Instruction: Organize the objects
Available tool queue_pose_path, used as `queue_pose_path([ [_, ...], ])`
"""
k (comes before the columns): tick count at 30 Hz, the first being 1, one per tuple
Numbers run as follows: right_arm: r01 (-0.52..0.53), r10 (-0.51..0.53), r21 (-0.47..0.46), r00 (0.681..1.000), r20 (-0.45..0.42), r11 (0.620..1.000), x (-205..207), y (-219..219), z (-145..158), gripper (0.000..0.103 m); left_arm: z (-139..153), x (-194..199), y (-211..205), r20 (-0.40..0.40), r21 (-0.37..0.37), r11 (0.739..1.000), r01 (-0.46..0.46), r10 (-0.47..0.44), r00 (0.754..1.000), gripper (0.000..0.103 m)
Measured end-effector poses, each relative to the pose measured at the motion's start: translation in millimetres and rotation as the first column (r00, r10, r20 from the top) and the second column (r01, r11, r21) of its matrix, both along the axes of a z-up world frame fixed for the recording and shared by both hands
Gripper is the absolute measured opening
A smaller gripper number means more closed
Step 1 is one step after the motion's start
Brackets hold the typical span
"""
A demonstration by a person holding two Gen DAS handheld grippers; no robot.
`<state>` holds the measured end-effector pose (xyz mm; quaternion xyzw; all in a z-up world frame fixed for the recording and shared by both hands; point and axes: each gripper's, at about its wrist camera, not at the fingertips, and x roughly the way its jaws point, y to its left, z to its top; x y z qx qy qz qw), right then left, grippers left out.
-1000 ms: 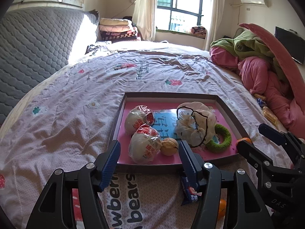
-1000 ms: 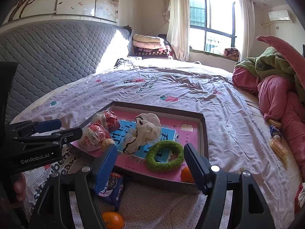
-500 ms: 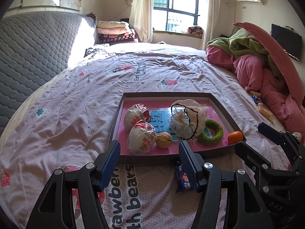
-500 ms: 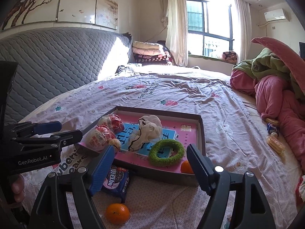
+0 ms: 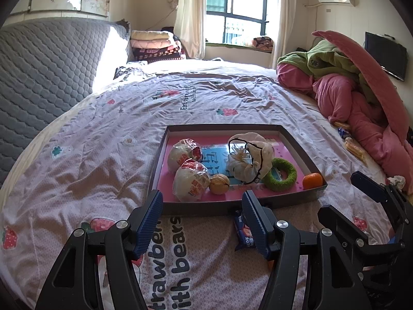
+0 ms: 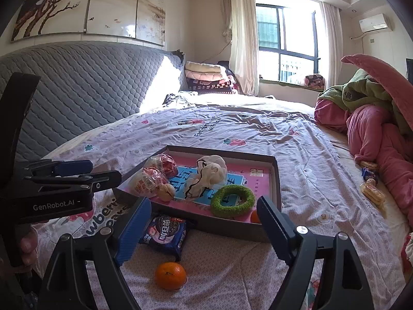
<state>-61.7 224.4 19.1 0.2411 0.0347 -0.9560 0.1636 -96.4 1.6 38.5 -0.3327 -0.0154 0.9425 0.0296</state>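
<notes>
A shallow brown tray with a pink floor lies on the bed. In it are two wrapped buns, a walnut, a white cloth bundle, a green ring and an orange. A dark blue snack packet and a loose orange lie on the sheet in front of the tray. My left gripper is open and empty, short of the tray. My right gripper is open and empty above the packet and loose orange.
The bed has a pale strawberry-print sheet. Pink and green bedding is heaped at the right, with small snacks beside it. A grey quilted headboard runs along the left. Folded blankets sit by the window.
Both grippers have drawn back from the tray, which now looks smaller and farther. The snack packet and loose orange have come fully into the right wrist view. Both stay open.
</notes>
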Motion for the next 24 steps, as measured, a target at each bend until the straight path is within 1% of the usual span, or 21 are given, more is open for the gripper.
queue_pose_path([
  [13, -0.008, 0.008, 0.030, 1.000, 0.012, 1.000, 24, -5, -8, 0.085, 1, 19, 5, 0.009, 0.003, 1.000, 0.016, -0.016, 1.000, 0.065],
  [24, -0.009, 0.006, 0.054, 0.998, 0.061, 0.998, 40, -10, -21, 0.085, -1, 31, 17, 0.027, -0.016, 1.000, 0.027, -0.026, 0.999, 0.066],
])
